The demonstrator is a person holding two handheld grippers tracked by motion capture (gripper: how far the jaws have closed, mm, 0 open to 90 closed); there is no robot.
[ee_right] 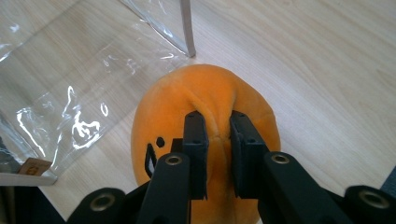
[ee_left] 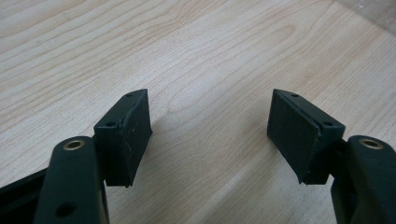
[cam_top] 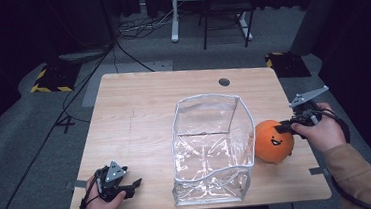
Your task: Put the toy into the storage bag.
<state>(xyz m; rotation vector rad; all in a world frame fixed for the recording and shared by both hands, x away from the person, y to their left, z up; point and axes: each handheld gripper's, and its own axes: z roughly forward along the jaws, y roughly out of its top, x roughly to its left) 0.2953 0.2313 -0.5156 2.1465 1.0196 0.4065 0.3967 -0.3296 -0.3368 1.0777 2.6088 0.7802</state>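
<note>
Right gripper (ee_right: pixel 217 140) pinches a fold of the orange plush toy (cam_top: pixel 273 140), jaws nearly closed on it; toy sits on the table (cam_top: pixel 139 113) just right of the clear plastic bag (cam_top: pixel 212 150). Left gripper (ee_left: pixel 210 135) rests at the near left corner, jaws wide apart, holding nothing.

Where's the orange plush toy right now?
In the high view the orange plush toy sits on the table's right side, just right of the clear plastic bag, with the right claw pinching its top.
</note>
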